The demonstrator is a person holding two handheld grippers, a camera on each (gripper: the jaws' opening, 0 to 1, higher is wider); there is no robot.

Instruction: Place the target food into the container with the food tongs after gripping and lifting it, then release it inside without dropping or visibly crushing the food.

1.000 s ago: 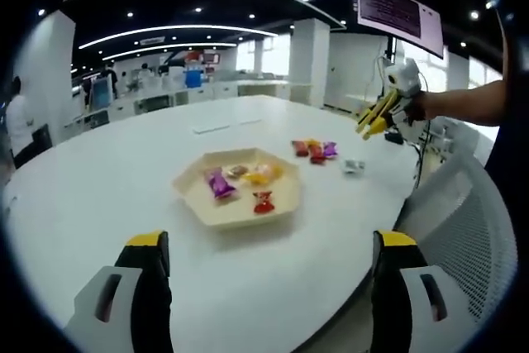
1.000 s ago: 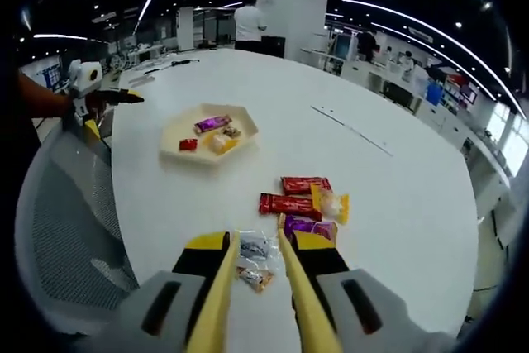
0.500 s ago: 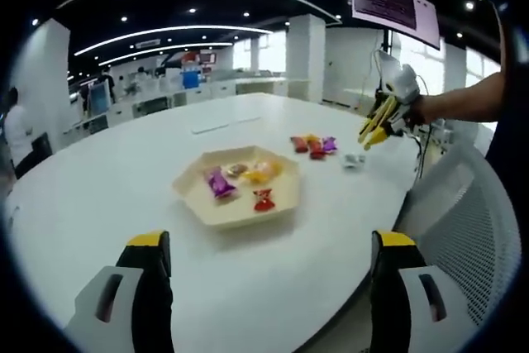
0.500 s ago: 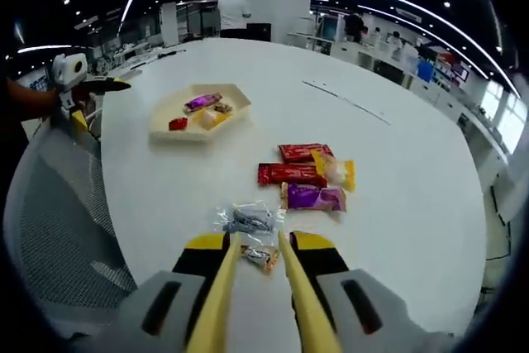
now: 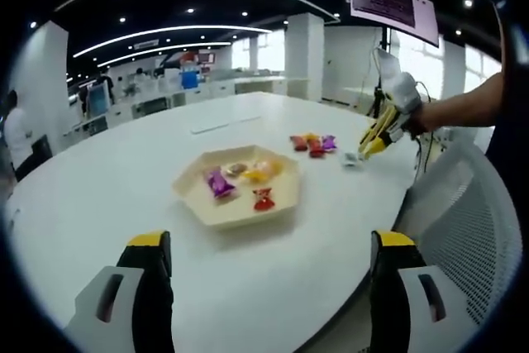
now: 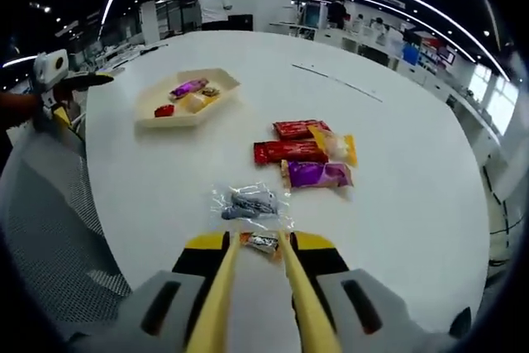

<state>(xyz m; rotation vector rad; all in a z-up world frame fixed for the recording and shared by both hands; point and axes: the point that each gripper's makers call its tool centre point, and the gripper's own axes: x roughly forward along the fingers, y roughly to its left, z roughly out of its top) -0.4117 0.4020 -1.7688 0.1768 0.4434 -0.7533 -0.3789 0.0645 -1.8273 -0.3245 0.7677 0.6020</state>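
Observation:
My right gripper (image 6: 258,255) is shut on yellow food tongs (image 6: 216,291), whose two arms stand a little apart. A small wrapped candy (image 6: 263,242) lies on the white table (image 6: 157,179) between the tong tips. Just ahead lies a clear packet (image 6: 248,204). Beyond it are red, yellow and purple snack packets (image 6: 307,153). The cream hexagonal tray (image 6: 149,115) with several wrapped candies sits at the far left. In the left gripper view the tray (image 5: 235,214) is central, and the right gripper (image 5: 376,134) dips beside the clear packet (image 5: 351,160). My left gripper (image 5: 271,245) is open and holds nothing.
A mesh chair (image 5: 467,229) stands at the table's edge on the near side. The left gripper (image 6: 58,72) and a hand show at the far left of the right gripper view. People and desks stand far behind the table.
My right gripper has drawn back and sunk toward the table: the clear packet once between the tong tips now lies ahead, and the small candy sits between them. The left gripper has held still.

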